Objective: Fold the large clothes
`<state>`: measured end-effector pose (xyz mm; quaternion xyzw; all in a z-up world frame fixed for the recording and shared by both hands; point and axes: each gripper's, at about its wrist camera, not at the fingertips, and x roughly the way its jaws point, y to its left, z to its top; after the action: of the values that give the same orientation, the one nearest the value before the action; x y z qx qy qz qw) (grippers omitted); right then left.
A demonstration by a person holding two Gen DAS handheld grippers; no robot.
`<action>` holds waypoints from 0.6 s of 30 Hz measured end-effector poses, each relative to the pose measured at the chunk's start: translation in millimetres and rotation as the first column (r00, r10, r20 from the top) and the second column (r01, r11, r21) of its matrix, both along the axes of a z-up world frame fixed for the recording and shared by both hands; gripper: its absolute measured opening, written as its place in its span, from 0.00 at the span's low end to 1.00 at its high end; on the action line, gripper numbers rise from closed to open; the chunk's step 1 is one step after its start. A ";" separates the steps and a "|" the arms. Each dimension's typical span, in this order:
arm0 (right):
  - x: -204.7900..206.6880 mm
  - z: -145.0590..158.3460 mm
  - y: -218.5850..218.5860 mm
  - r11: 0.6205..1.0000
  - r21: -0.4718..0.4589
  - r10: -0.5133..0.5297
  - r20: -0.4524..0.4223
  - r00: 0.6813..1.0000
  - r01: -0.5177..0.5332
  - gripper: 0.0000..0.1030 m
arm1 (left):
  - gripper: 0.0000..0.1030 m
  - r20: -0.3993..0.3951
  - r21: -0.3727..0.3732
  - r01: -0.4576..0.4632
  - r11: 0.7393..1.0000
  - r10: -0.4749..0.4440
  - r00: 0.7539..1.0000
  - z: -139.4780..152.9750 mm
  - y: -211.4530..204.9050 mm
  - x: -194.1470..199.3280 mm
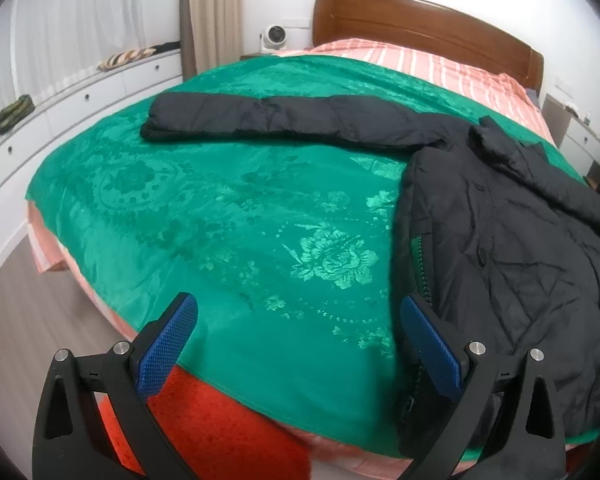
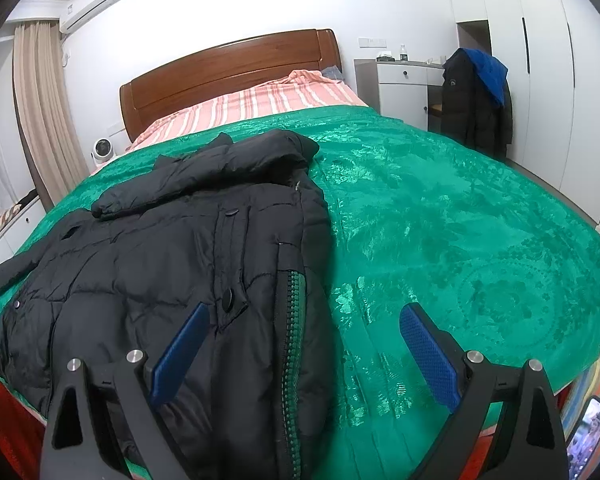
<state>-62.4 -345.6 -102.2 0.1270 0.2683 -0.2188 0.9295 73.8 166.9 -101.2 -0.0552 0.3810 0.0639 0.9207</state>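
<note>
A black padded jacket [image 1: 500, 232] lies on the green bedspread [image 1: 220, 216], its body at the right of the left wrist view. One sleeve [image 1: 284, 120] stretches out flat to the left across the bed. In the right wrist view the jacket [image 2: 172, 264] fills the left half, with its other sleeve [image 2: 204, 172] folded over the chest and a green-lined zipper [image 2: 294, 352] along its right edge. My left gripper [image 1: 300, 308] is open over the bedspread, its right finger beside the jacket's edge. My right gripper [image 2: 304, 316] is open above the zipper edge, holding nothing.
The wooden headboard [image 2: 228, 68] and a striped pink sheet [image 2: 260, 100] lie at the far end. White drawers [image 1: 80, 96] run along the left wall. A chair with dark coats [image 2: 476, 96] stands by the wardrobe. A red fabric [image 1: 220, 432] shows below the bed's near edge.
</note>
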 end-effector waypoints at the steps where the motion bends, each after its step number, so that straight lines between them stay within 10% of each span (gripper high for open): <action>1: 0.2 -0.3 -0.3 1.000 0.003 0.000 -0.001 1.000 0.000 0.93 | 0.99 -0.001 0.001 -0.002 1.000 0.002 1.000 -0.3 0.0 -0.1; 18: 3.7 -4.6 0.4 1.000 0.000 0.011 -0.006 1.000 -0.011 0.93 | 0.99 -0.003 0.012 -0.013 1.000 0.013 1.000 -0.3 0.0 -0.8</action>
<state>-58.6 -345.3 -106.8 0.1246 0.2719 -0.2141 0.9299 73.0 166.9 -101.6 -0.0522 0.3818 0.0720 0.9200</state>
